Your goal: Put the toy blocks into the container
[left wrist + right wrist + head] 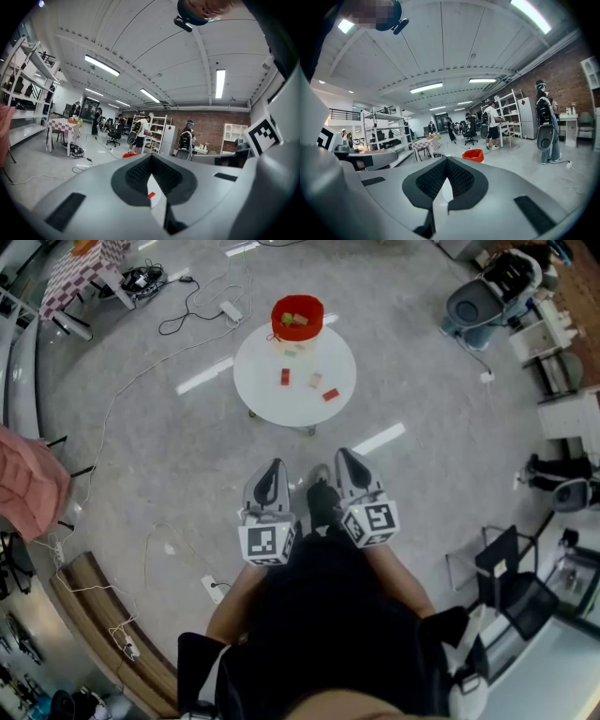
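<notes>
A red container [297, 317] holding some blocks stands at the far edge of a round white table [272, 395]. Several loose blocks lie on the tabletop, among them a red block [285, 377], a pale pink one [316, 381] and another red one [330, 395]. My left gripper [273, 470] and right gripper [345, 457] hang side by side close to my body, well short of the table, both shut and empty. The left gripper view shows the left gripper [151, 160] with the container [130, 154] beyond it. The right gripper [446, 162] points toward the container [474, 155].
Cables and a power strip [231, 309] trail on the floor left of the table. A checkered table [82, 268] stands far left, a pink cloth [28, 479] at the left edge, chairs and equipment [487, 292] at the right. People stand by shelves [140, 131] in the background.
</notes>
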Demonstrator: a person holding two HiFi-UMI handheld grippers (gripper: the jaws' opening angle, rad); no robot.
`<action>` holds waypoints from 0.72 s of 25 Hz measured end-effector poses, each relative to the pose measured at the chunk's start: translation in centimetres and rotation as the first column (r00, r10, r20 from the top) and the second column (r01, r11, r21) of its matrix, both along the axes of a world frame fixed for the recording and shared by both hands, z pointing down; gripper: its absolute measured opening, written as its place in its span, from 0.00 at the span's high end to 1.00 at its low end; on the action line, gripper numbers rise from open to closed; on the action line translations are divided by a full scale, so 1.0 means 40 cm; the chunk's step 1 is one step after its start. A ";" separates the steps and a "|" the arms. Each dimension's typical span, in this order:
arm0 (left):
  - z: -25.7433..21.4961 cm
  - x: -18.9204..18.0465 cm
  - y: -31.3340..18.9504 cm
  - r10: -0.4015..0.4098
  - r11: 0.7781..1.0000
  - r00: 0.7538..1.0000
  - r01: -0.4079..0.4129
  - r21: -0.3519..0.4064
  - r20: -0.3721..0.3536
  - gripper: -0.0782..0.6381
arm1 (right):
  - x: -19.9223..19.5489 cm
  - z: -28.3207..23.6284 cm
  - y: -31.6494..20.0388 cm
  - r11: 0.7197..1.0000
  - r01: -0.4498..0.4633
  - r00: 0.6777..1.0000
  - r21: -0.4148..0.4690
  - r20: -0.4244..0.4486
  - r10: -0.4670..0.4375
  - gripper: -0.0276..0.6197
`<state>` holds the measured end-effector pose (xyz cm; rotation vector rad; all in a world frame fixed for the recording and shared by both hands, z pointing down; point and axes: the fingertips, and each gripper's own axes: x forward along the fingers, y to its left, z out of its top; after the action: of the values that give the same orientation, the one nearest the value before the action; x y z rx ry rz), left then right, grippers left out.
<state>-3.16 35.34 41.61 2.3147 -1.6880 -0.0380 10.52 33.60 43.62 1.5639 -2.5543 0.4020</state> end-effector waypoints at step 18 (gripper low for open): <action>0.052 0.092 -0.417 -0.032 0.998 0.997 0.035 -0.047 0.077 0.89 | 0.099 0.085 -0.449 0.996 0.083 0.996 -0.043 -0.027 -0.084 0.96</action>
<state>0.54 18.67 43.69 2.2795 -1.7442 0.0844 14.46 15.65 47.04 1.4325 -2.5618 0.4184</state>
